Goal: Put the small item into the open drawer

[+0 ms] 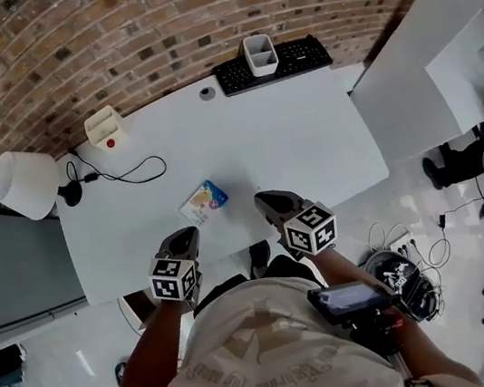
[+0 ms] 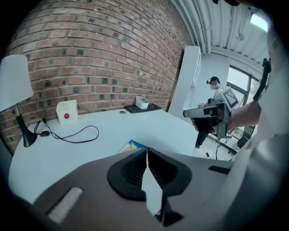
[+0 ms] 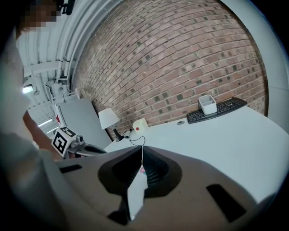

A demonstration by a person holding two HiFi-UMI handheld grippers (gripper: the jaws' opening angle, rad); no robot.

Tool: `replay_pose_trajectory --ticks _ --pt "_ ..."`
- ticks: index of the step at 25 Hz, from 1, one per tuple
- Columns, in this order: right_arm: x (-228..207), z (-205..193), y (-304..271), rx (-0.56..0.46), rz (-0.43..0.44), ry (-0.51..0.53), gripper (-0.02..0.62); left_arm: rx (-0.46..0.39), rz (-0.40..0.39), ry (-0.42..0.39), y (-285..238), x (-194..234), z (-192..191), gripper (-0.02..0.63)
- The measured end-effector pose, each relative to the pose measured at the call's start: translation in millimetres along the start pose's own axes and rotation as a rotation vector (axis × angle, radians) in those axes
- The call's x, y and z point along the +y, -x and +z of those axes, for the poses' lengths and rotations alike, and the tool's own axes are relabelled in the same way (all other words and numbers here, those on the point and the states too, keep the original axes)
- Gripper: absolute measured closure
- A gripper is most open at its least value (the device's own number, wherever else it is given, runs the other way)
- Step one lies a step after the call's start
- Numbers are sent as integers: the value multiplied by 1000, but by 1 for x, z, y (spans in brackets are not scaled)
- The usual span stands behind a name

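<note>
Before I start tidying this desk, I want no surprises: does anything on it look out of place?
A white cup stands on top of the keyboard at the desk's far edge, an odd spot for it. The small packet lies at a slant near the front edge. Nothing looks spilled or damaged.

One lamp (image 1: 24, 183), one keyboard (image 1: 302, 57), one packet (image 1: 204, 201), one cable (image 1: 133, 173).

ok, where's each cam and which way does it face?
Head view: on the person's head, steeply down at the desk; left gripper, right gripper, torso show.
Left gripper view: on that gripper, toward the brick wall; its shut jaws, right gripper show.
Right gripper view: on that gripper, toward the same wall; its shut jaws, left gripper show.
All three share the keyboard and lamp.
</note>
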State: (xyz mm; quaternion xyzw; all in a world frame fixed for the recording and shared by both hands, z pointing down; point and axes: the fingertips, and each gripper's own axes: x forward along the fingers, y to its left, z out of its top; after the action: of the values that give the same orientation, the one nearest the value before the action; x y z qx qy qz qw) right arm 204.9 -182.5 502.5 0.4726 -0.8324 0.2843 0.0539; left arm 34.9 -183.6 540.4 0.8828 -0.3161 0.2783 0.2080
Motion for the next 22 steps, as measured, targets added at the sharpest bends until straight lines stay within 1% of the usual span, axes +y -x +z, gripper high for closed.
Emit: replay_pose_trajectory --ticks 5,9,18,22 --pt "-12 10 -6 8 30 14 589 37 9 -27 -16 1 1 582" --pt "-17 9 -13 21 51 17 589 80 8 -64 -28 3 0 531" --pt "-23 3 -21 33 72 -3 589 213 -11 -159 -54 15 -1 363" --pt "-30 7 -28 26 70 -10 589 293 -34 -195 -64 21 -6 277"
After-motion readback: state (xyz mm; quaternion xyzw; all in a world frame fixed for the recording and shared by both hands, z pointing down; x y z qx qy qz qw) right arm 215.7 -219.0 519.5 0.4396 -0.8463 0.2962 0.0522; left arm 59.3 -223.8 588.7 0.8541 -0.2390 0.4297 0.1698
